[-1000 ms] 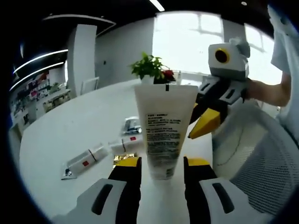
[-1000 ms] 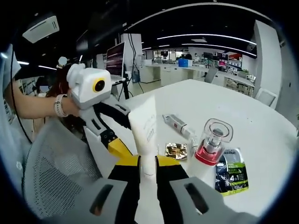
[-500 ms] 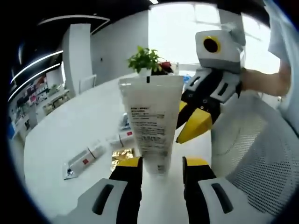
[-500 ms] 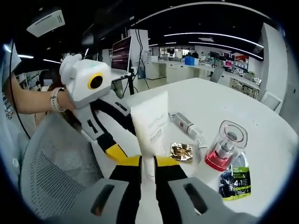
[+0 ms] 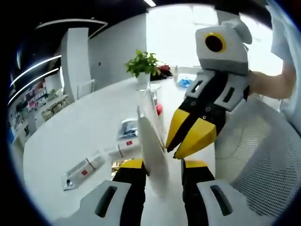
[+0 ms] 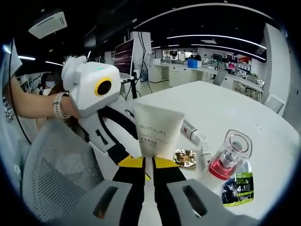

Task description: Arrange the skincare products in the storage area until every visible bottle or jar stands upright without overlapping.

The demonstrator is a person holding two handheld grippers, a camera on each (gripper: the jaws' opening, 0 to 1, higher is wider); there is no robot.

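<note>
Two grippers meet at the white tube (image 6: 156,135): right gripper (image 6: 148,163) pinches its lower end upright, left gripper (image 5: 162,165) spread beside it, prob. to steady it above the table (image 6: 221,110).

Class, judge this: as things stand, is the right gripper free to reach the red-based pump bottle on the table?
Probably not yet: the right gripper is shut on the white tube. The pump bottle itself stands unobstructed.

Two close, opposed views over one table

The white tube (image 5: 153,141) (image 6: 155,133) is seen edge-on from the left gripper view, face-on from the right gripper view.
</note>
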